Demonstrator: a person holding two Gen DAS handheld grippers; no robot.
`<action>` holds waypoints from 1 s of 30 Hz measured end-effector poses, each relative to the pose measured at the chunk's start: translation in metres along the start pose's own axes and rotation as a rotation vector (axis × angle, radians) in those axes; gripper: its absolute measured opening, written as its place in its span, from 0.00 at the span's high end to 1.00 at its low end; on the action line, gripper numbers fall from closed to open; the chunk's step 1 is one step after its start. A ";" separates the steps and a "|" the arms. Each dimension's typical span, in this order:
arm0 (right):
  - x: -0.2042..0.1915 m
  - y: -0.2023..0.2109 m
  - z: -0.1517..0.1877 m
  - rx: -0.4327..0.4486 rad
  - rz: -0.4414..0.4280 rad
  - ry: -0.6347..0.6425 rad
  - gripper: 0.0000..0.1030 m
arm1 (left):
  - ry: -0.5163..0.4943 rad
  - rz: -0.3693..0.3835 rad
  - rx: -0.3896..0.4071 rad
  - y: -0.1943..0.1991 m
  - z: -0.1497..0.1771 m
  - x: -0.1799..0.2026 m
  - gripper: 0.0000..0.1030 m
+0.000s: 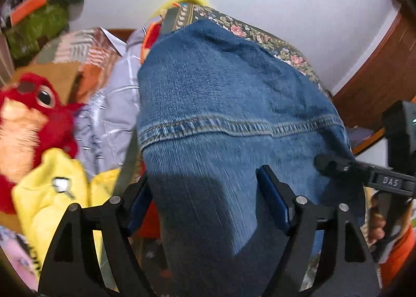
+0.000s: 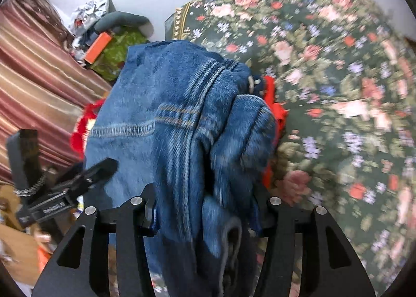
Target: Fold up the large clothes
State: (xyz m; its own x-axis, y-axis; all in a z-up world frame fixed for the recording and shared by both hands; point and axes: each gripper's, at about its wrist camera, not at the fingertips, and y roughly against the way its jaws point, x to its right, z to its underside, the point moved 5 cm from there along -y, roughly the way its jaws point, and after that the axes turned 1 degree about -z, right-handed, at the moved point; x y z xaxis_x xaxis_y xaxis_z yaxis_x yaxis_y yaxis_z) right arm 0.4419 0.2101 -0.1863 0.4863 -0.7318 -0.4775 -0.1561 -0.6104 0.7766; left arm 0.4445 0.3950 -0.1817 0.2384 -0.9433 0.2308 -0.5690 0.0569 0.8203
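Note:
A pair of blue jeans [image 1: 221,104] hangs lifted in the air, draped over both grippers. My left gripper [image 1: 205,200] is shut on the jeans, with denim filling the gap between its fingers. My right gripper [image 2: 205,208] is shut on a bunched fold of the same jeans [image 2: 176,120]. The right gripper also shows at the right edge of the left wrist view [image 1: 338,164], gripping the denim's edge. The left gripper shows at the lower left of the right wrist view [image 2: 85,177]. Both views are motion-blurred.
A dark floral cover [image 2: 325,75] lies under and behind the jeans. A red plush toy [image 1: 31,120], a yellow garment [image 1: 52,198] and a grey checked shirt [image 1: 111,114] lie to the left. Striped fabric [image 2: 33,75] and clutter [image 2: 109,39] stand at the back left.

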 end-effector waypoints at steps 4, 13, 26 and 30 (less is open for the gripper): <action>0.001 0.029 0.013 0.032 0.058 0.025 0.53 | -0.048 -0.086 0.012 0.029 0.012 0.008 0.24; -0.037 0.135 0.025 0.233 0.019 0.060 0.53 | -0.047 -0.061 0.173 0.142 0.035 0.038 0.25; -0.145 0.295 0.119 0.655 -0.060 0.317 0.53 | -0.166 -0.028 0.593 0.338 0.112 0.136 0.25; -0.158 0.318 0.154 0.747 -0.064 0.352 0.53 | -0.191 -0.052 0.725 0.377 0.153 0.159 0.25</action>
State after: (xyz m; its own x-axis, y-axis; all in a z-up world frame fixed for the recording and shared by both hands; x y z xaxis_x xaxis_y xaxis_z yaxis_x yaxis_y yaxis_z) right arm 0.1833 0.0846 0.0728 0.7349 -0.6268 -0.2590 -0.5887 -0.7791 0.2154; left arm 0.1474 0.2160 0.0838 0.1756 -0.9831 0.0520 -0.9522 -0.1561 0.2625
